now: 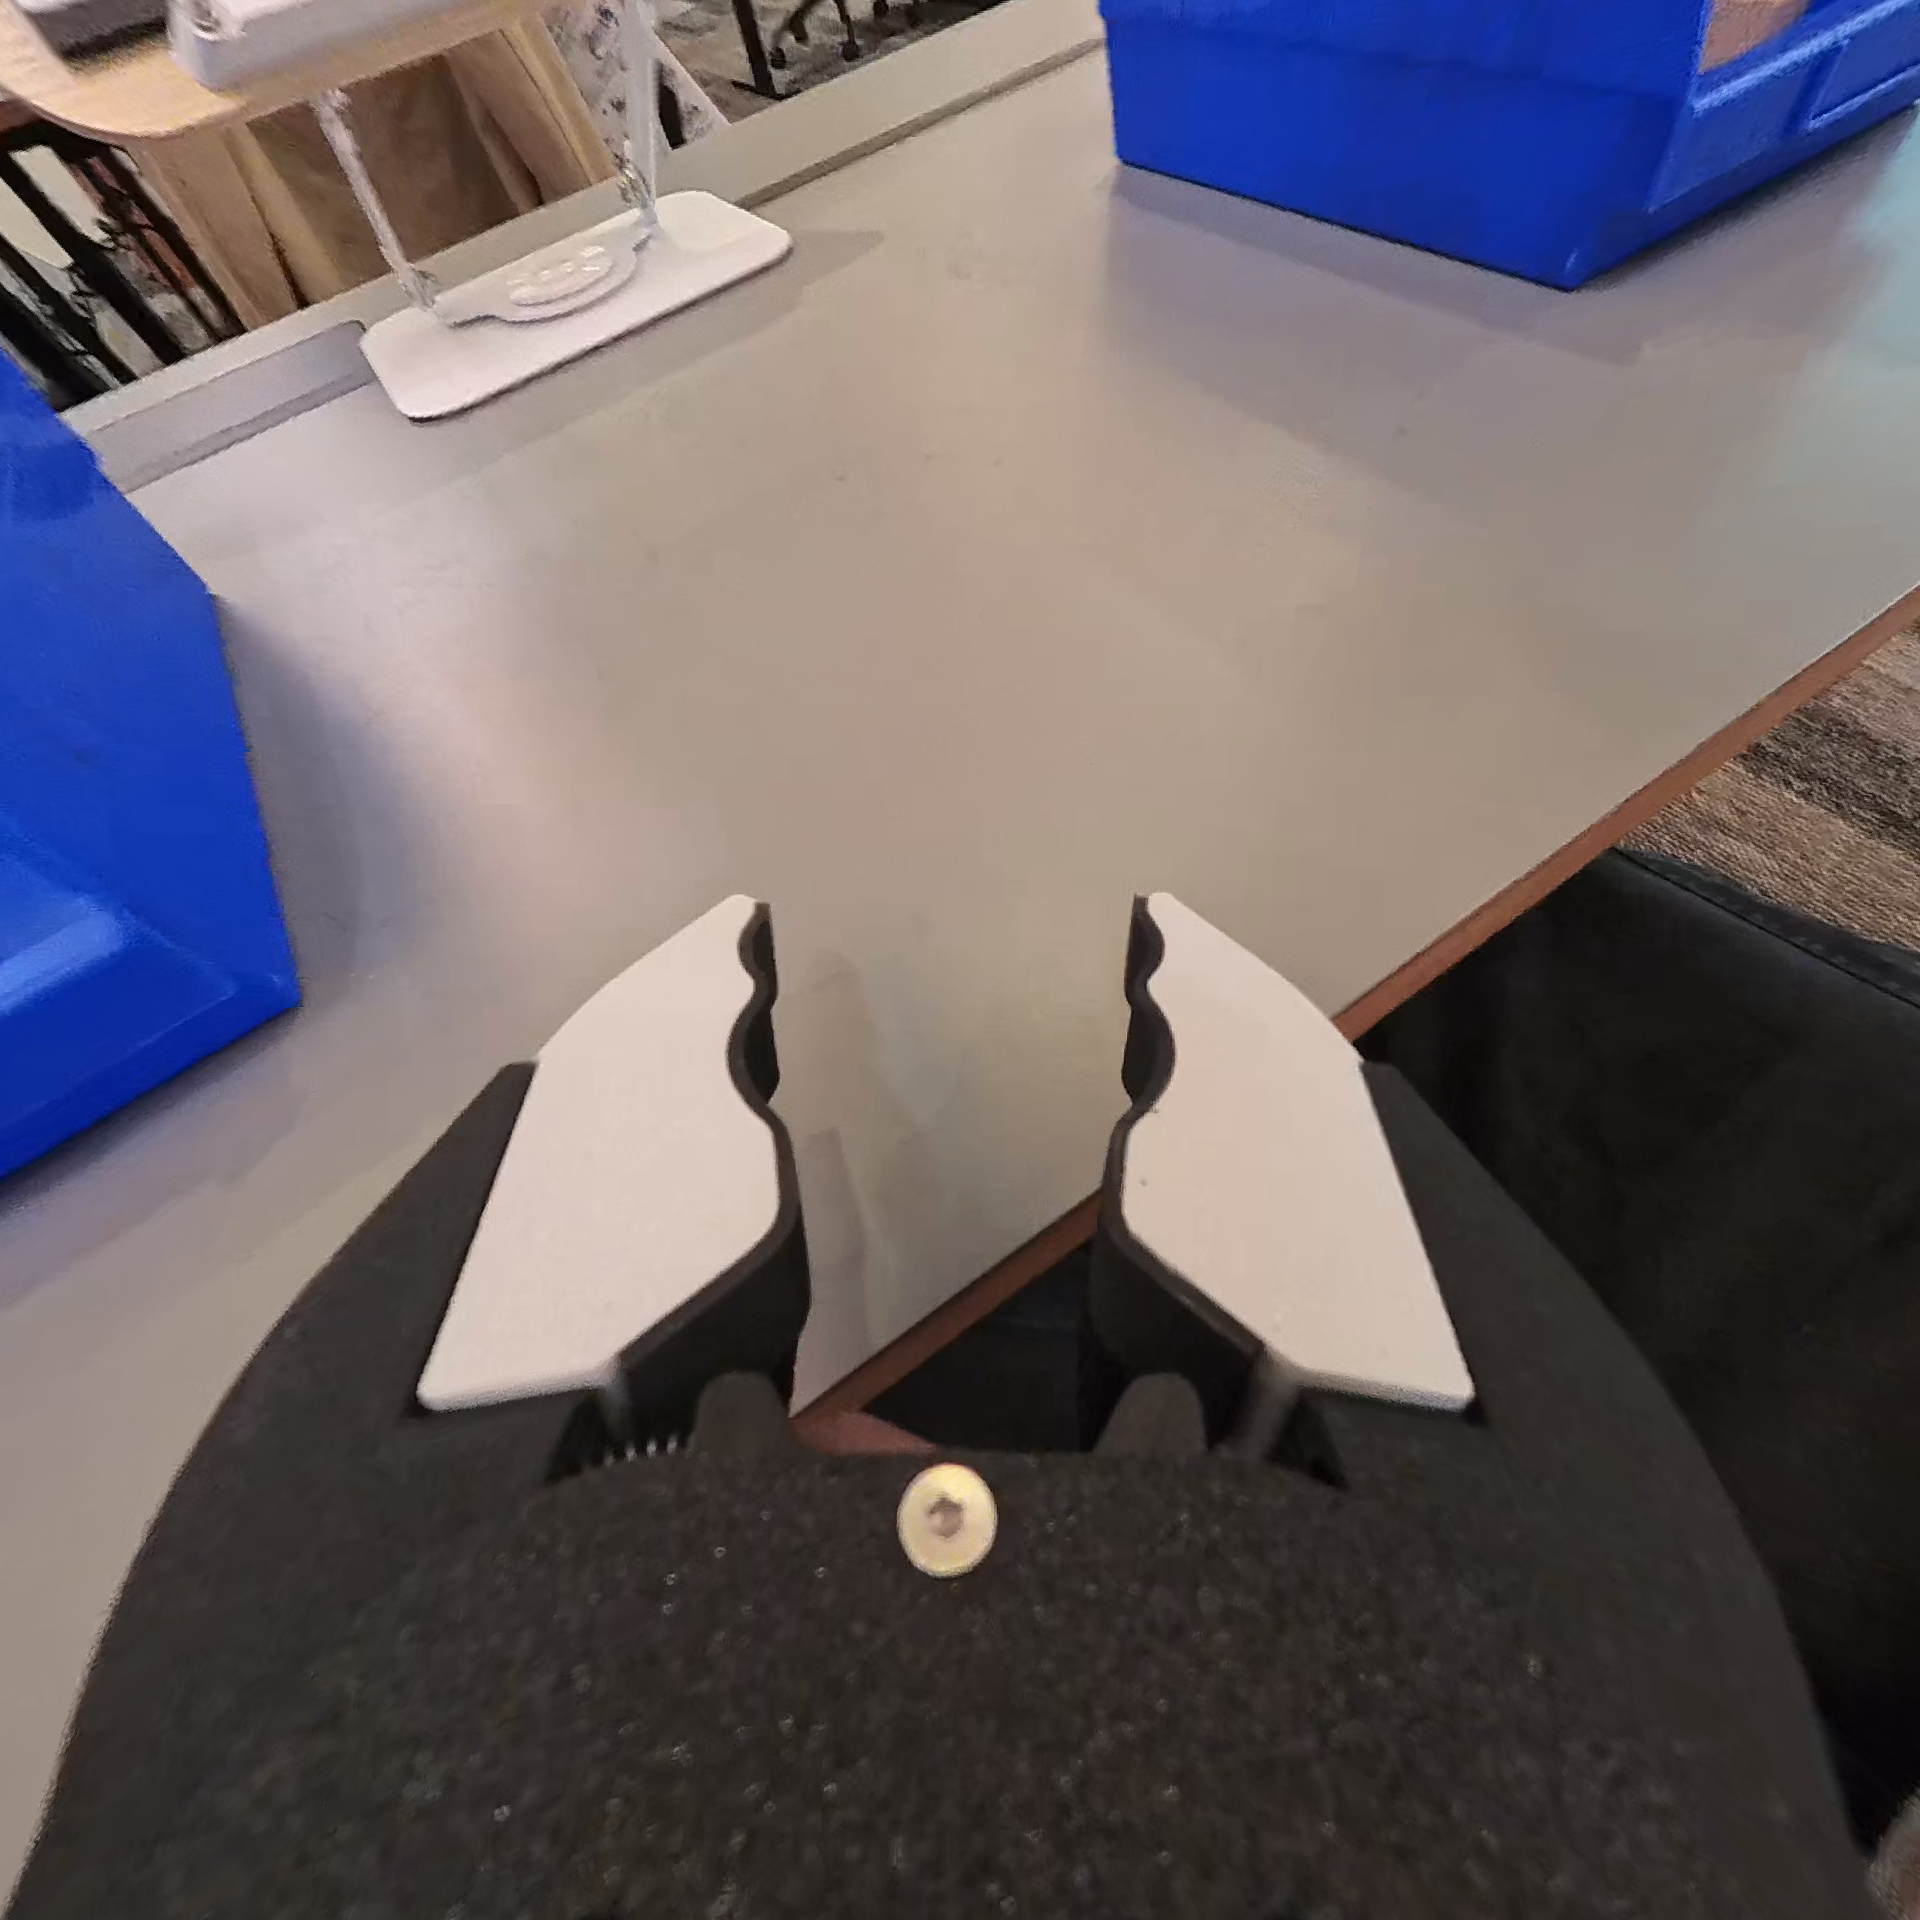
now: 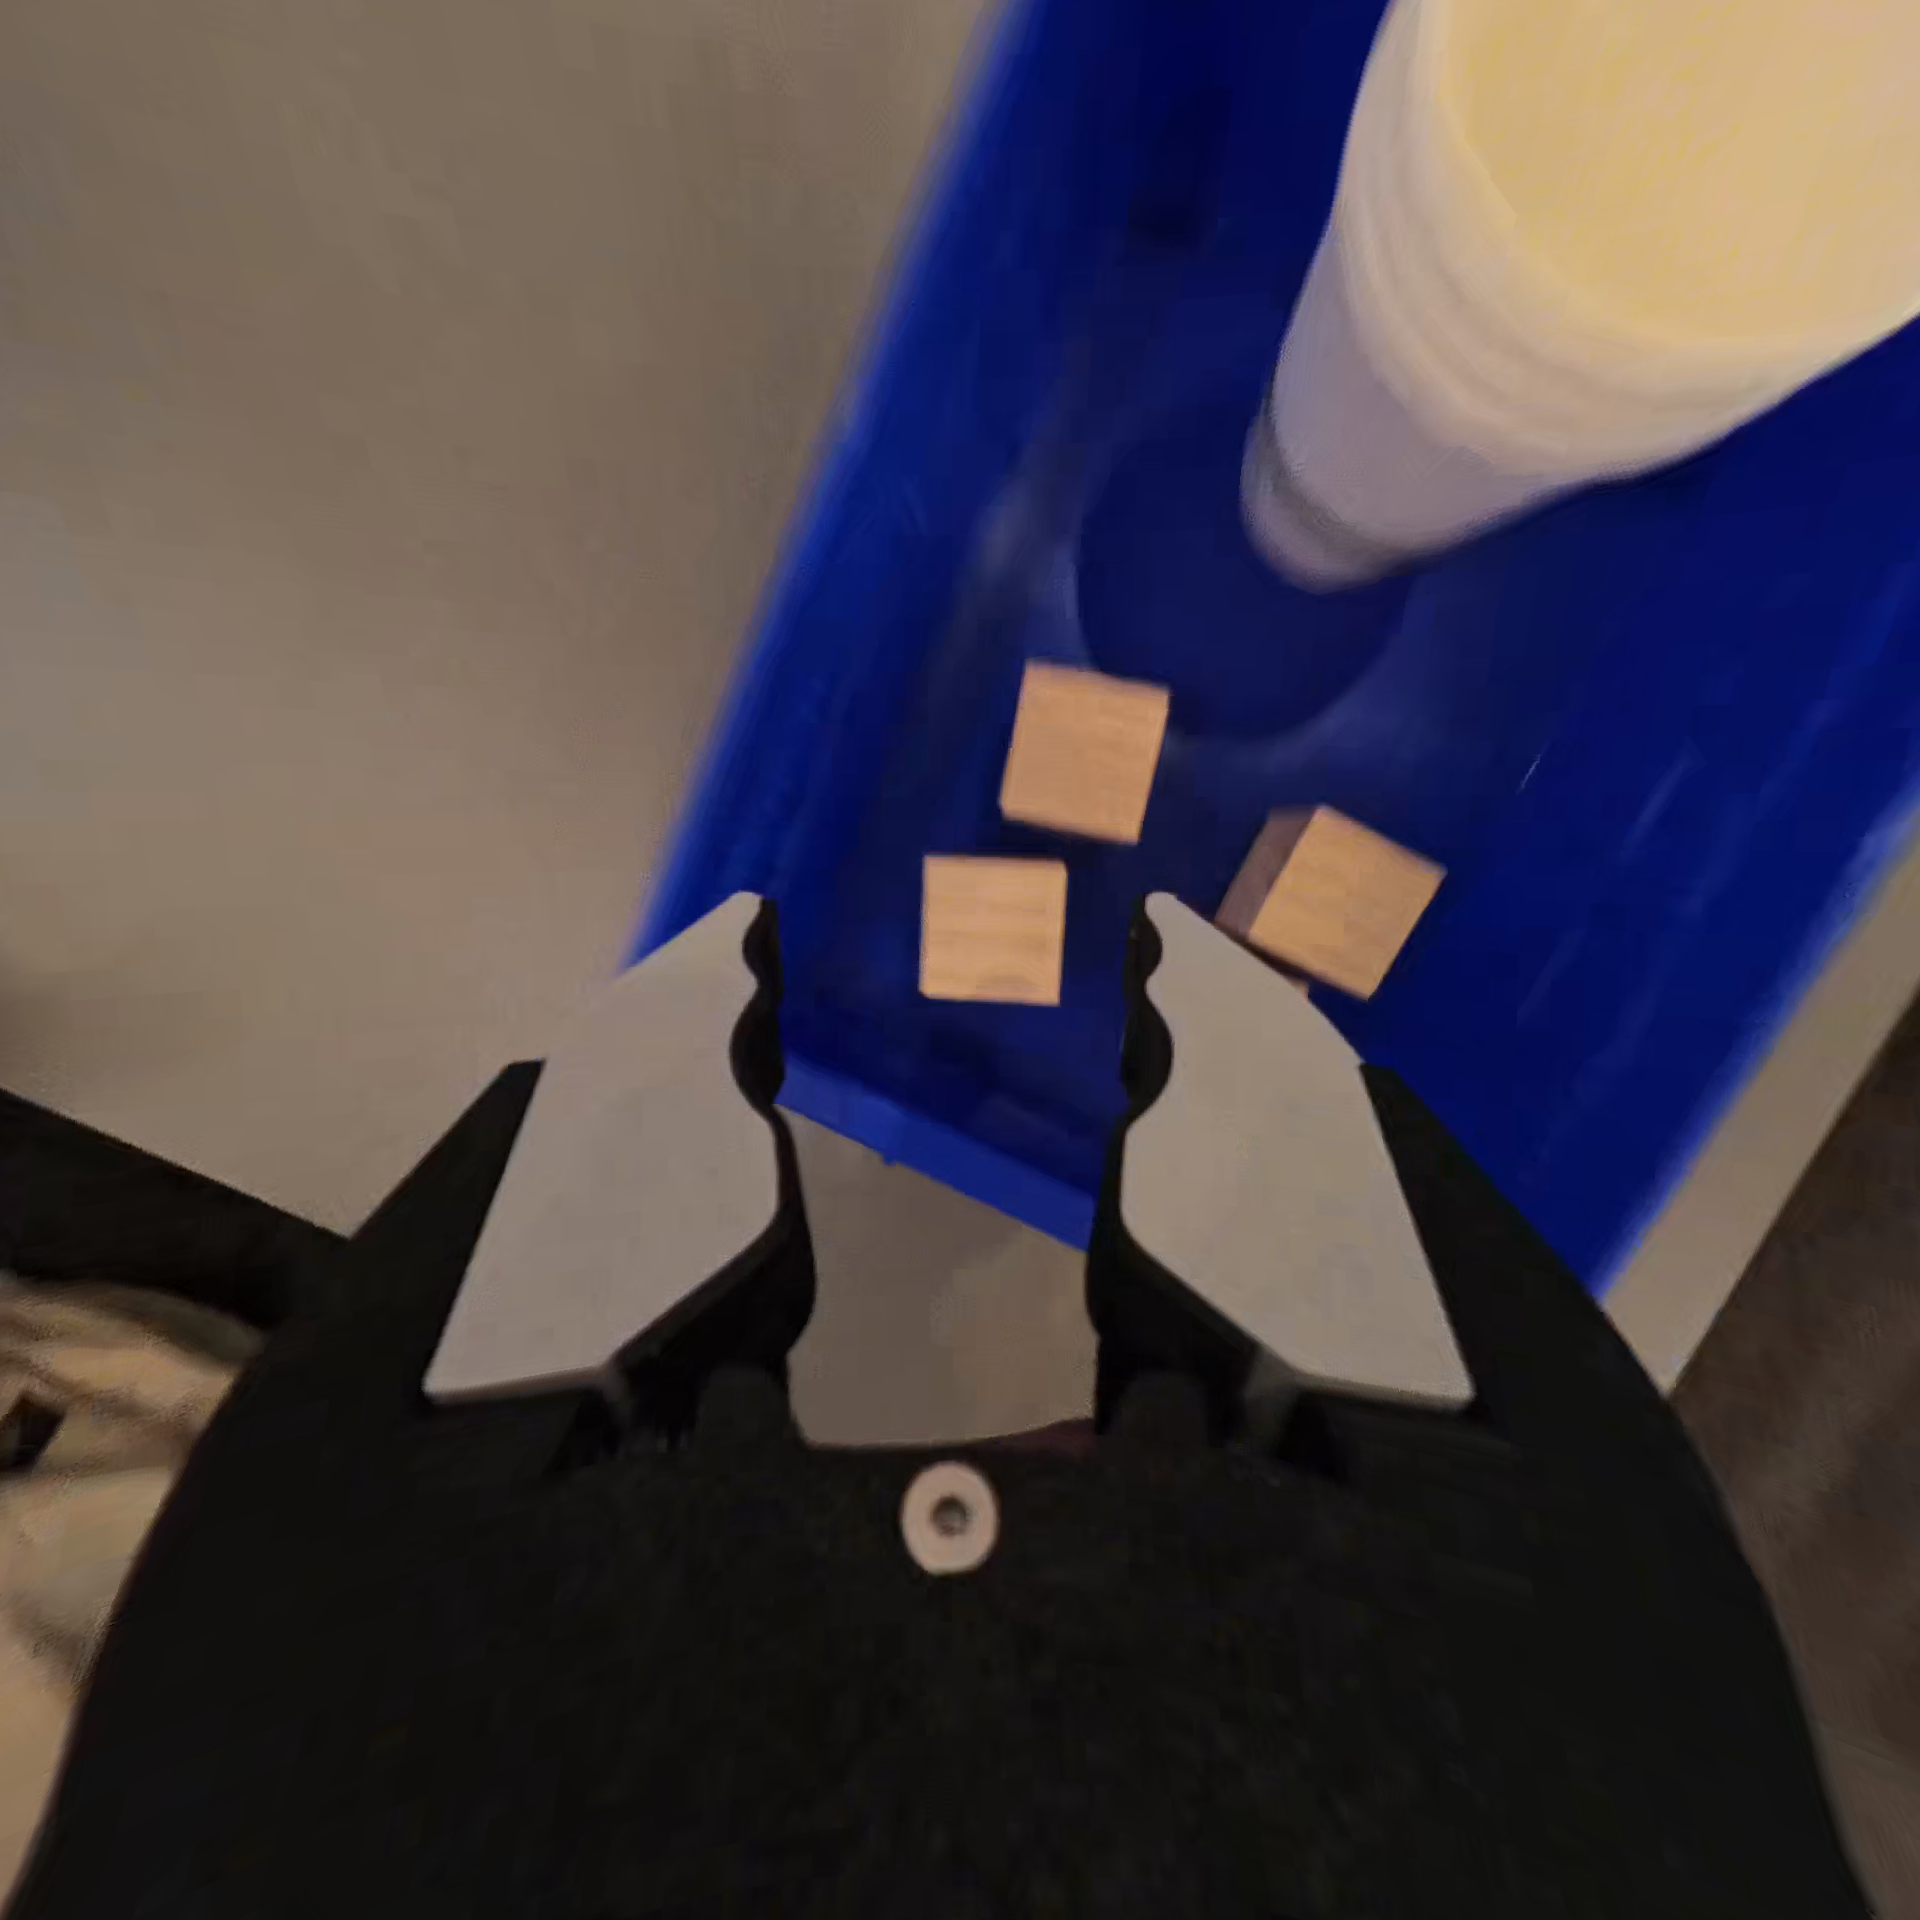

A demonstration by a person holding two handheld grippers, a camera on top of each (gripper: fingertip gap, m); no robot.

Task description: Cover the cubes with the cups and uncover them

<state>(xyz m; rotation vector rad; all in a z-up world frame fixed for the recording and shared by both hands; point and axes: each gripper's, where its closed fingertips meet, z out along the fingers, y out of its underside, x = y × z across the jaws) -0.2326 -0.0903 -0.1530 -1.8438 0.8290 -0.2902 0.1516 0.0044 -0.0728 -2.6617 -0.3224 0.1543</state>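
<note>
In the right wrist view three wooden cubes lie in a blue bin (image 2: 1621,935): a near one (image 2: 992,930), a far one (image 2: 1084,753) and a right one (image 2: 1340,899). A stack of white cups (image 2: 1507,312) stands in the same bin beyond them. My right gripper (image 2: 951,914) is open and empty, hovering above the bin's near end, the near cube showing between its fingertips. The picture is blurred. My left gripper (image 1: 951,914) is open and empty over the bare grey table (image 1: 935,582) near its front edge; no cube or cup shows in its view.
In the left wrist view a blue bin (image 1: 1507,125) stands at the far right and another blue bin (image 1: 114,790) at the left. A white stand base (image 1: 582,301) sits at the back. The table's front edge (image 1: 1558,842) runs diagonally at the right, dark fabric below it.
</note>
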